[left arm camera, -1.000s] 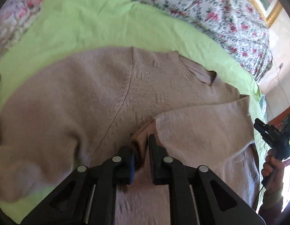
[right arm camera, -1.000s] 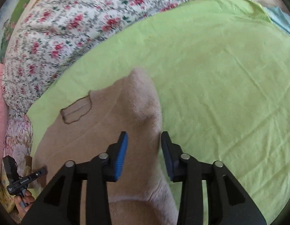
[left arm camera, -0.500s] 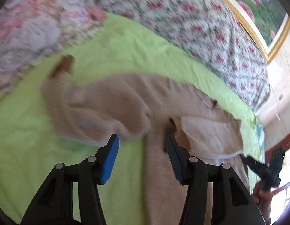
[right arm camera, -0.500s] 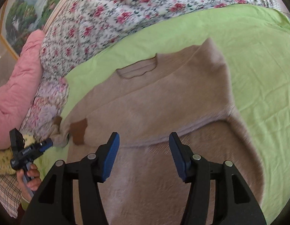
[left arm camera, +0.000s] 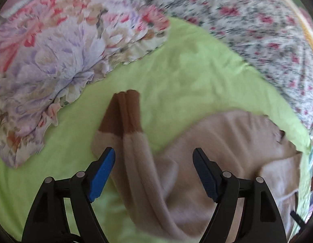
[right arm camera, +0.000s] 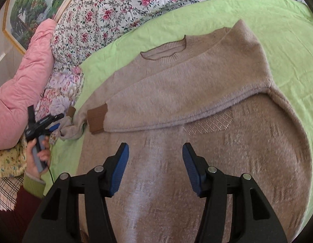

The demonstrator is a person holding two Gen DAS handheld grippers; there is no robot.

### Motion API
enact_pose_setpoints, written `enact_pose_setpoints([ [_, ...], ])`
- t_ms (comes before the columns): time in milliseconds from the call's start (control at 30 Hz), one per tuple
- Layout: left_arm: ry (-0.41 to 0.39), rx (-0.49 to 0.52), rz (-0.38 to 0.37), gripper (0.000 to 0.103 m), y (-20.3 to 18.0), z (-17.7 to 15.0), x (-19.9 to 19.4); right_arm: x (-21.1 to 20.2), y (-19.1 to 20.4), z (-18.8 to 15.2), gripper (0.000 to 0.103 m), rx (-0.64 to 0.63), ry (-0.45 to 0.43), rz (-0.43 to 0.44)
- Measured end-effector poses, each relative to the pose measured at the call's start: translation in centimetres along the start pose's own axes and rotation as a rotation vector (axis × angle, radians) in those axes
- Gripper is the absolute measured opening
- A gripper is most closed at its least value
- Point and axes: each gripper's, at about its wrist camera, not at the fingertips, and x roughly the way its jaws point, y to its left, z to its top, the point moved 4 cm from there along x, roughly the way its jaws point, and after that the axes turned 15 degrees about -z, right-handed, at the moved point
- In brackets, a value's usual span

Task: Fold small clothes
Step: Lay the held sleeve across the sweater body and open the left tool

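One sleeve of the beige knitted sweater (right arm camera: 196, 141) lies folded across; the left gripper (left arm camera: 154, 172), just opening, and right gripper (right arm camera: 155, 169) gape empty, the left sleeve (left arm camera: 134, 151) unfolded.

- The left wrist view is smeared by motion: the floral quilt (left arm camera: 247, 20) at the top is streaked, its flowers only blobs.
- The sweater (left arm camera: 227, 151) runs out of the left wrist view at the bottom and right edges, and its knit is too soft to read there.
- In the right wrist view the sweater's hem is cut off at the bottom, behind the black gripper arms.
- The framed painting (right arm camera: 29, 10) is cropped by the corner.
- The person's sleeve (right arm camera: 18, 208) leaves the view at the lower left.
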Motion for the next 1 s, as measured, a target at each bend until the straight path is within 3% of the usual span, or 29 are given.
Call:
enact_pose_setpoints([
  [67, 0.021, -0.035, -0.007, 0.078, 1.4, 0.8, 1.4, 0.1, -0.3, -0.2, 0.056, 0.004, 0.007, -0.007],
  [100, 0.028, -0.043, -0.006, 0.073, 1.8, 0.9, 1.9, 0.2, -0.5, -0.3, 0.056, 0.006, 0.009, -0.01],
  [167, 0.047, -0.052, -0.021, 0.04, 2.4, 1.2, 2.8, 0.3, -0.7, -0.4, 0.056, 0.007, 0.013, -0.015],
  [200, 0.055, -0.053, -0.041, 0.005, 2.3, 1.1, 2.9, 0.3, -0.8, -0.4, 0.056, 0.006, 0.014, -0.018],
  [267, 0.033, -0.024, -0.049, 0.005, 1.3, 1.1, 2.4, 0.4, -0.7, -0.4, 0.056, 0.001, 0.012, -0.018],
  [367, -0.061, 0.075, -0.072, 0.004, -2.8, 1.2, -0.2, 0.5, -0.6, -0.5, 0.056, -0.007, 0.006, -0.015],
  [500, -0.15, 0.176, -0.205, 0.003, -11.0, 0.9, -2.9, 0.5, -0.7, -0.5, 0.056, 0.001, -0.001, -0.007],
  [633, -0.189, 0.317, -0.377, 0.003, -22.7, -1.0, -3.7, -0.2, -1.5, -0.5, 0.056, 0.024, -0.022, -0.003],
  [767, -0.168, 0.448, -0.506, 0.003, -33.1, -4.5, -1.6, -1.2, -3.7, -0.4, 0.056, 0.076, -0.05, -0.023],
  [867, -0.115, 0.529, -0.538, 0.003, -38.9, -8.1, 1.8, -1.9, -5.7, -0.2, 0.056, 0.124, -0.071, -0.042],
  [1000, -0.026, 0.597, -0.521, 0.004, -42.6, -12.2, 7.6, -2.7, -8.4, -0.2, 0.056, 0.177, -0.095, -0.075],
])
